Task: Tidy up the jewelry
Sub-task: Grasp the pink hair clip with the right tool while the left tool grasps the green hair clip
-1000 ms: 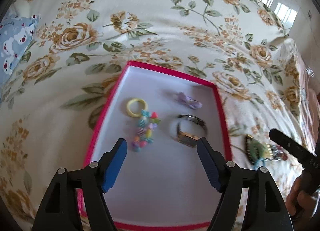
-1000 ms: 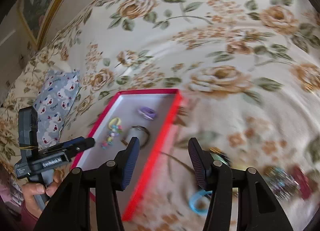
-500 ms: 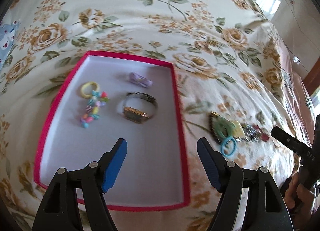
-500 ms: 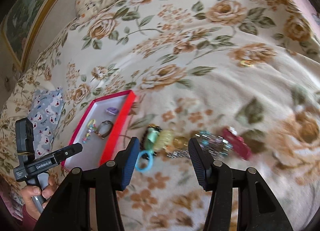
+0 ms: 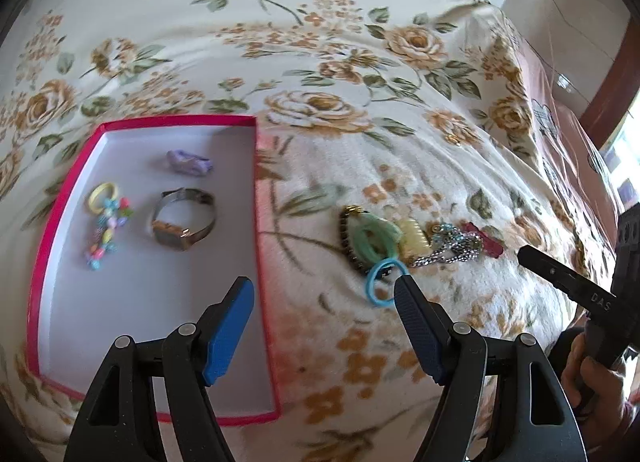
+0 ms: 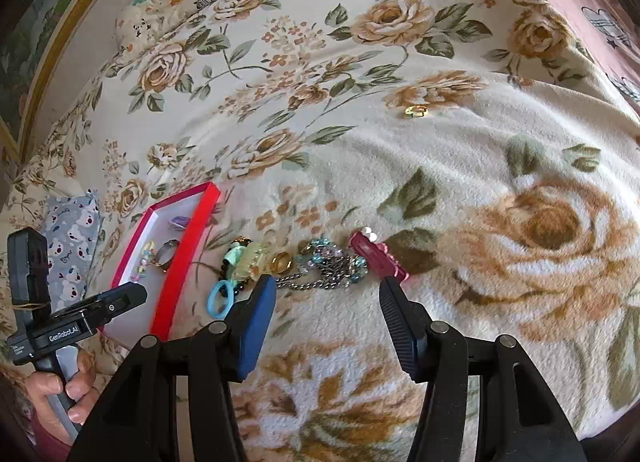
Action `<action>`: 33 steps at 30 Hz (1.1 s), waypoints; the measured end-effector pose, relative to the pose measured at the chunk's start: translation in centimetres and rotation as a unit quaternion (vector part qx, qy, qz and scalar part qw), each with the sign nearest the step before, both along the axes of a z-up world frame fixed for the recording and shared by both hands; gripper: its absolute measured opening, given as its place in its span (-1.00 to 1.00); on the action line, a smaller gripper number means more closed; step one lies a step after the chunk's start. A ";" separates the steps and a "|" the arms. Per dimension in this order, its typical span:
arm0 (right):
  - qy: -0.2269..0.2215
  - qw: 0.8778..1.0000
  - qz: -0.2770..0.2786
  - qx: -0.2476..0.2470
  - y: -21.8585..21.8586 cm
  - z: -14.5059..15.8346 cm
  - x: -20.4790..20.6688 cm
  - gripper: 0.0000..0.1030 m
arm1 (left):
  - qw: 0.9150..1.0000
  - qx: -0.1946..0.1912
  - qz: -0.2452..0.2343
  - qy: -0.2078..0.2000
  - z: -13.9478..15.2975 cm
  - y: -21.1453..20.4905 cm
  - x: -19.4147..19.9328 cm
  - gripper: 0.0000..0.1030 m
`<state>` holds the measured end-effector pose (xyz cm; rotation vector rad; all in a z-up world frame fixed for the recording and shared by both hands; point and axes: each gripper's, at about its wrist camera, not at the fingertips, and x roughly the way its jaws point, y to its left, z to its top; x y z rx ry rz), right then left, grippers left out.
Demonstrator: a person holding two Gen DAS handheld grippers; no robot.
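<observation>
A pink-rimmed white box (image 5: 256,182) lies on the floral blanket, holding a metal watch (image 5: 182,222), a purple clip (image 5: 188,162) and a yellow ring with a bead charm (image 5: 106,218). To its right lies a loose heap: a blue hair tie (image 5: 382,282), a green clip (image 5: 374,240), a silver chain with beads (image 5: 452,246) and a pink clip (image 5: 484,242). My left gripper (image 5: 322,282) hangs open over the box's right rim, holding nothing. My right gripper (image 6: 327,281) is open just in front of the chain (image 6: 332,270), with the pink clip (image 6: 376,256) by its right finger.
A gold ring (image 6: 282,262) and a pale claw clip (image 6: 250,260) sit in the heap. A small ring (image 6: 416,112) lies alone farther back. A blue patterned pillow (image 6: 72,230) is beyond the box. The bed's edge and floor show at the far right of the left wrist view.
Both views have swung right, from the box towards the heap. The box has slid left in both views and the loose jewelry now lies just ahead of the right fingers.
</observation>
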<state>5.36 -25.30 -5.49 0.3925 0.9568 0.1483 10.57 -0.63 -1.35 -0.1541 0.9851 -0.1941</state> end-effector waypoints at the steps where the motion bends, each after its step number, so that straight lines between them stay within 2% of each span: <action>1: -0.001 1.000 0.000 -0.005 0.0 0.0 0.1 0.08 | 1.000 0.001 -0.003 0.000 -0.1 -0.3 0.2 0.40; 7: 0.002 0.999 0.006 -0.037 -0.1 -0.1 0.6 0.08 | 0.999 0.005 -0.033 -0.005 -0.4 -2.9 1.7 0.39; 11: 0.020 0.998 0.012 -0.054 -0.4 -0.9 1.4 0.07 | 0.998 0.000 -0.063 -0.006 -0.9 -4.8 3.3 0.37; 16: 0.037 0.997 0.017 -0.067 -0.8 -1.8 2.2 0.04 | 0.996 0.004 -0.091 -0.006 -2.0 -6.9 5.8 0.26; 19: 0.047 0.996 0.017 -0.068 -1.0 -2.4 2.8 -0.20 | 0.994 0.013 -0.104 0.006 -3.2 -8.2 7.6 0.18; 25: 0.073 0.995 0.021 -0.070 -1.2 -4.1 4.0 -0.29 | 0.992 0.039 -0.113 0.030 -5.9 -10.4 10.0 0.02; 27: 0.075 0.994 0.023 -0.072 -1.0 -4.3 4.2 -0.31 | 0.992 0.050 -0.113 0.029 -6.5 -10.7 10.4 -0.11; 29: 0.074 0.994 0.024 -0.077 -0.8 -4.4 4.3 -0.55 | 0.991 0.055 -0.116 0.026 -6.6 -11.0 10.6 -0.28; 31: 0.072 0.994 0.023 -0.076 -0.9 -4.4 4.2 -0.57 | 0.991 0.054 -0.121 0.023 -6.5 -11.2 10.7 -0.41; 33: 0.070 0.995 0.021 -0.074 -0.9 -4.3 4.2 -0.62 | 0.991 0.051 -0.124 0.022 -6.4 -11.1 10.7 -0.46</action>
